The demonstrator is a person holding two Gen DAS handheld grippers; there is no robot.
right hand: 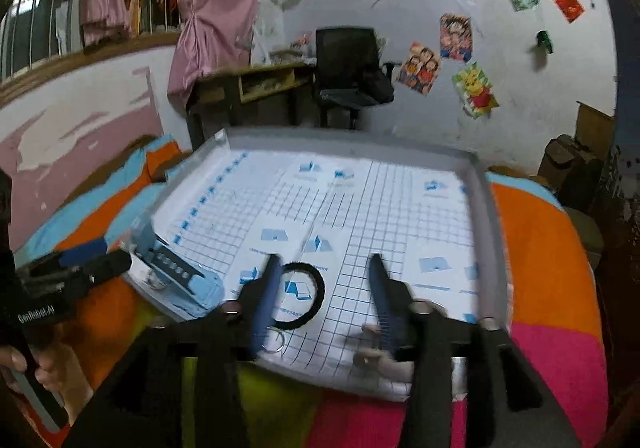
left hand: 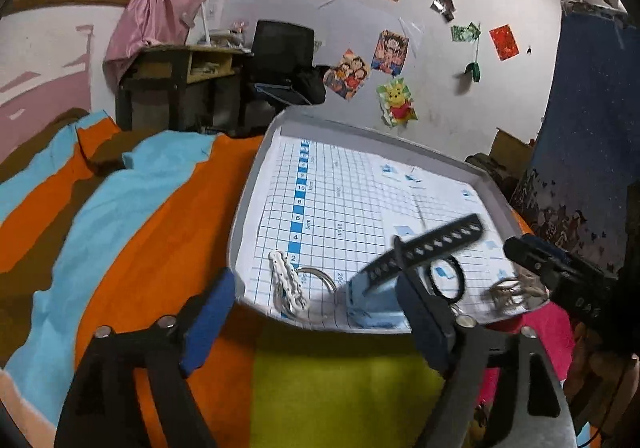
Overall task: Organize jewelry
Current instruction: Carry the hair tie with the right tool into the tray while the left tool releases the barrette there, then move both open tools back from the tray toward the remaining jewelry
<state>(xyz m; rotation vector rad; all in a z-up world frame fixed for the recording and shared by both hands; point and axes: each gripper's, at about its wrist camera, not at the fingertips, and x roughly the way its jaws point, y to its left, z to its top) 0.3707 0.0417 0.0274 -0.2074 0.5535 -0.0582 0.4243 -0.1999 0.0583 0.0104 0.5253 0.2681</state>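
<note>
A grey tray (left hand: 248, 207) lined with gridded paper lies on the bed. In it are a white beaded piece on a metal ring (left hand: 286, 284), a light blue box (left hand: 376, 302), a black sword-shaped charm (left hand: 436, 246) leaning on that box, a black hair tie (left hand: 448, 280) and a silver cluster (left hand: 510, 292). My left gripper (left hand: 316, 312) stands open at the tray's near edge, holding nothing. My right gripper (right hand: 326, 288) is open over the tray. The black hair tie (right hand: 304, 296) lies beside its left finger (right hand: 268, 296). A small key ring (right hand: 276, 340) sits just behind.
The tray (right hand: 480, 207) rests on an orange, blue, green and pink striped blanket (left hand: 140, 228). A desk (left hand: 180, 67) and black chair (left hand: 284, 59) stand by the far wall. A hand (right hand: 24, 364) holds the left gripper (right hand: 88, 268) at the tray's left side.
</note>
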